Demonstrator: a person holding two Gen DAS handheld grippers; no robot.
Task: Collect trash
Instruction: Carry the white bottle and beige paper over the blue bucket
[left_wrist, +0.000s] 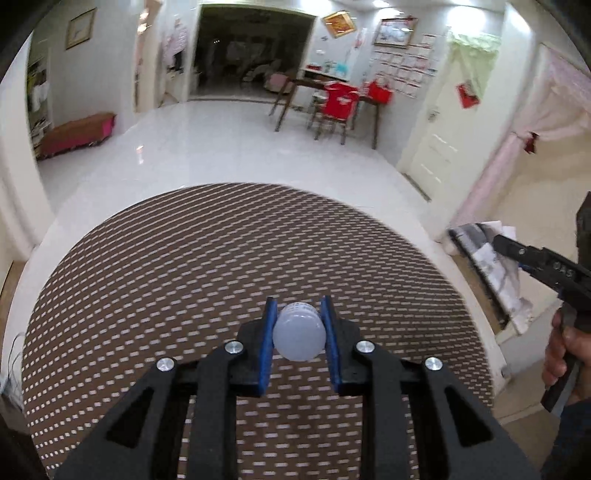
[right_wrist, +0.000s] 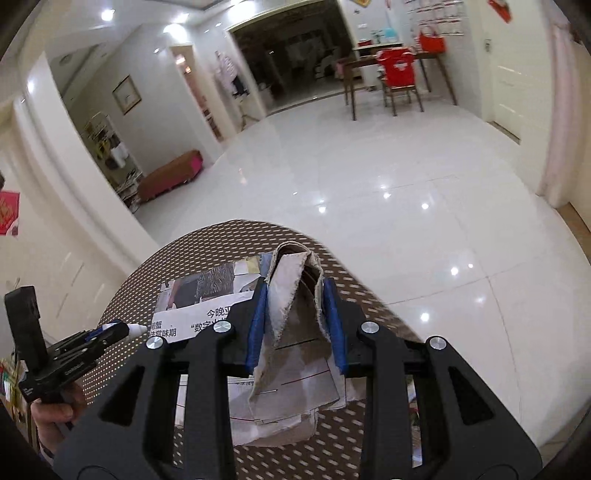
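Both grippers angle downward, left gripper (left_wrist: 299, 314) clamping bulb (left_wrist: 299, 334), right gripper (right_wrist: 295, 295) newspaper (right_wrist: 295, 332).

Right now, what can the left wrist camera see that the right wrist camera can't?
Only the left wrist view shows the left hand-held gripper from behind, shut on a small white bulb. Only the right wrist view shows the right hand-held gripper from behind, shut on folded paper scrap, over a printed newspaper. Both show the round brown table, the white floor and a red-covered chair.
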